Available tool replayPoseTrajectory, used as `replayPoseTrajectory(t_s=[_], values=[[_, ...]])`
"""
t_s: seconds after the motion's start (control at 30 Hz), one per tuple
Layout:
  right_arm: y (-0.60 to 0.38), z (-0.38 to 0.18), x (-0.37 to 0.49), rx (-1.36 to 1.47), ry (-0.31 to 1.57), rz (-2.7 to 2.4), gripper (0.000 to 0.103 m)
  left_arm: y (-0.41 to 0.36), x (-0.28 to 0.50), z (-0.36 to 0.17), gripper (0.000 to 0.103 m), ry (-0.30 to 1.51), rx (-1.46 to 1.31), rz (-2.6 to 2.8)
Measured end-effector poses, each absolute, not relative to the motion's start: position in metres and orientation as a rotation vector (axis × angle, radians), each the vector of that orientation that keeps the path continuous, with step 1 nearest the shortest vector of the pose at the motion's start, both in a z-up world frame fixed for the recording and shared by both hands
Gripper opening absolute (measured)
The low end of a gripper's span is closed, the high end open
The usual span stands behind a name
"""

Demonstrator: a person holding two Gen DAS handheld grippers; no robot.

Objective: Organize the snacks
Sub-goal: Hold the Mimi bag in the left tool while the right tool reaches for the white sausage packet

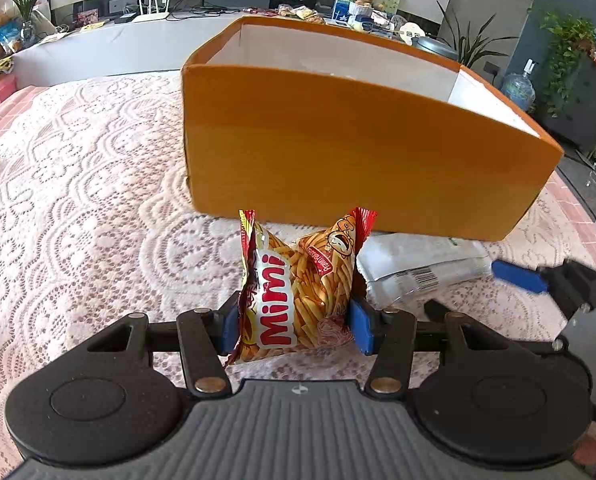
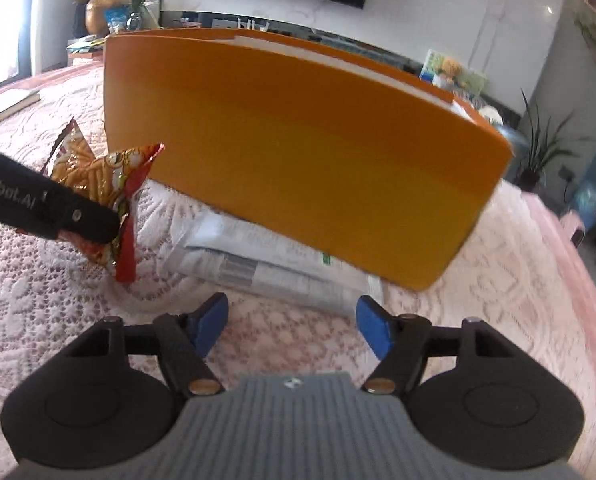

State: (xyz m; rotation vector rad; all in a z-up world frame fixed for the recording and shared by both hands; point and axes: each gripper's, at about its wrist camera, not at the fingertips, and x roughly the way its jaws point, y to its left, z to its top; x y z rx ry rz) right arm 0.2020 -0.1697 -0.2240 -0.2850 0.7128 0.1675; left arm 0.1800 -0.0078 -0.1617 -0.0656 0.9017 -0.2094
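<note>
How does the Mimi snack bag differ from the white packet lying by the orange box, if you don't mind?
The Mimi snack bag is red and yellow, puffy, clamped in the left gripper; the white packet is pale, flat, lying untouched before the open right gripper. Both sit in front of the orange box.

Both wrist cameras look steeply down, close, sharing the orange box

The left tool clamps a Mimi snack bag — just before the orange box.
</note>
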Motion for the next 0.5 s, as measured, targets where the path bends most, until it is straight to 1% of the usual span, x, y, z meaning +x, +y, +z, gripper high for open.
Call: replayPoseTrajectory(t_s=[0.2, 0.3, 0.4, 0.5], values=[[-0.152, -0.228, 0.208, -0.441, 0.649, 0.183, 0.069, -0.002, 0.177, -0.163, 0.061, 0.91, -0.093, -0.216], [-0.141, -0.231, 0.205, -0.565, 0.614, 0.2, 0.068, 0.0, 0.174, -0.162, 0.061, 0.911, -0.102, -0.216], [-0.134, -0.233, 0.201, -0.673, 0.599, 0.234, 0.061, 0.001, 0.175, -0.161, 0.061, 0.913, -0.108, -0.215], [-0.132, -0.233, 0.196, -0.715, 0.596, 0.256, 0.054, 0.002, 0.175, -0.16, 0.061, 0.912, -0.107, -0.214]])
